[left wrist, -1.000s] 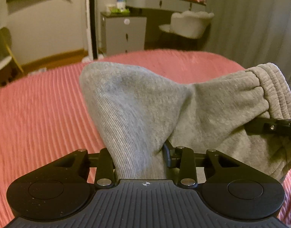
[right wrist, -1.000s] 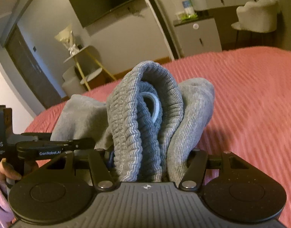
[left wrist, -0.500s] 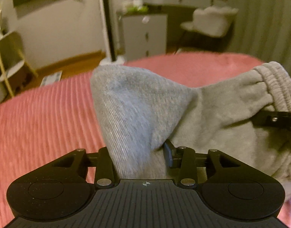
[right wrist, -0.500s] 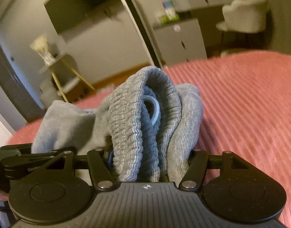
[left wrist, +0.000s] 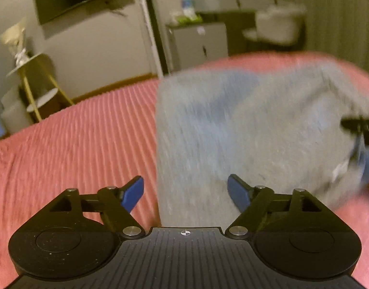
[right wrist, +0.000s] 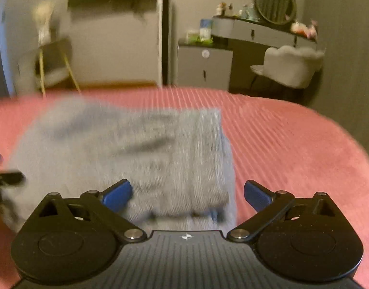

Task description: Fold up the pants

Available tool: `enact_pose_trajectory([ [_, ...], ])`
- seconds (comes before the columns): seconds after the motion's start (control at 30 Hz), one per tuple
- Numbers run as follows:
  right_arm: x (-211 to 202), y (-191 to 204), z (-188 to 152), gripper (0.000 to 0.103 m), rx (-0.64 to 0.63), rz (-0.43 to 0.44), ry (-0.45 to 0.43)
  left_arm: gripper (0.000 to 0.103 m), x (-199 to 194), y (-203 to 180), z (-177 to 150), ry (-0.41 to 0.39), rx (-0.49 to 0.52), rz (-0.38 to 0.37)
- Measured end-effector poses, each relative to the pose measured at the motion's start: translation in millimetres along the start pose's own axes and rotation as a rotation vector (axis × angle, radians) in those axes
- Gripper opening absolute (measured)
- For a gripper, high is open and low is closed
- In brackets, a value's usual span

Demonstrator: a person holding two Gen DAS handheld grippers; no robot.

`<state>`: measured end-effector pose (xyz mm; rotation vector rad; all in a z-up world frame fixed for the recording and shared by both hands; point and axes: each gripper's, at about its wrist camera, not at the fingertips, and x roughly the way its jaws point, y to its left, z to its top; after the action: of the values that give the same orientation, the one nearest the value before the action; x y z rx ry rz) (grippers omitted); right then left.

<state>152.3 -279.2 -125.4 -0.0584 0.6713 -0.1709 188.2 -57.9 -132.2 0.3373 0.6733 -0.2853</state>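
The grey pants (left wrist: 251, 125) lie folded in a blurred block on the pink bedspread (left wrist: 76, 144). My left gripper (left wrist: 185, 190) is opening; its blue pads (left wrist: 133, 191) stand wide apart, with the cloth's left edge between them but not pressed. In the right wrist view the pants (right wrist: 141, 149) show their ribbed waistband edge at the right. My right gripper (right wrist: 188, 195) is also opening, and its pads (right wrist: 118, 193) stand clear on either side of the waistband end. The right gripper's finger (left wrist: 358, 124) pokes in at the far right of the left wrist view.
The pink ribbed bedspread (right wrist: 292, 149) spreads out on all sides. Beyond the bed stand a grey cabinet (right wrist: 203, 67), a dressing table with a round mirror (right wrist: 274, 3), a pale padded chair (right wrist: 290, 65) and a gold-legged side table (left wrist: 32, 82).
Both grippers have let go of the pants and spread their jaws wide. The cloth, held bunched up before, has dropped flat onto the bed. Both cameras have swung and sunk.
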Motion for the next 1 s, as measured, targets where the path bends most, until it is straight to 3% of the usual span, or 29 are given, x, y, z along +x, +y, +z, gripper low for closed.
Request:
enact_pose_trajectory([
  [0.13,-4.7,2.9,-4.3,0.100,-0.080,-0.086,-0.003,0.087,-20.3,10.7,-9.4,0.007,0.001,0.026],
  [0.2,-24.6,10.0,3.9,0.100,-0.039,-0.169,-0.025,0.092,-34.0,23.3,-16.0,0.014,-0.017,0.061],
  [0.3,-56.5,15.6,-2.7,0.100,0.063,-0.296,-0.033,0.092,-50.3,36.5,-35.0,0.097,-0.103,0.072],
  [0.33,-67.5,22.9,-11.1,0.100,0.090,-0.287,-0.025,0.092,-56.8,37.2,-42.1,0.117,-0.135,0.052],
  [0.47,-105.5,59.1,-51.2,0.100,0.109,-0.097,0.008,0.096,-85.0,25.3,-74.8,0.123,-0.213,-0.007],
  [0.63,-131.1,98.0,-84.8,0.100,0.081,-0.140,0.047,0.096,-103.0,-0.2,-91.4,0.121,-0.170,0.015],
  [0.73,-149.9,104.7,-97.4,0.100,0.084,-0.115,0.014,0.096,-113.5,-1.5,-91.9,0.121,-0.181,0.044],
  [1.0,-173.6,87.6,-113.2,0.100,0.183,-0.089,-0.028,0.098,-152.0,-0.8,-89.1,-0.012,-0.251,0.100],
])
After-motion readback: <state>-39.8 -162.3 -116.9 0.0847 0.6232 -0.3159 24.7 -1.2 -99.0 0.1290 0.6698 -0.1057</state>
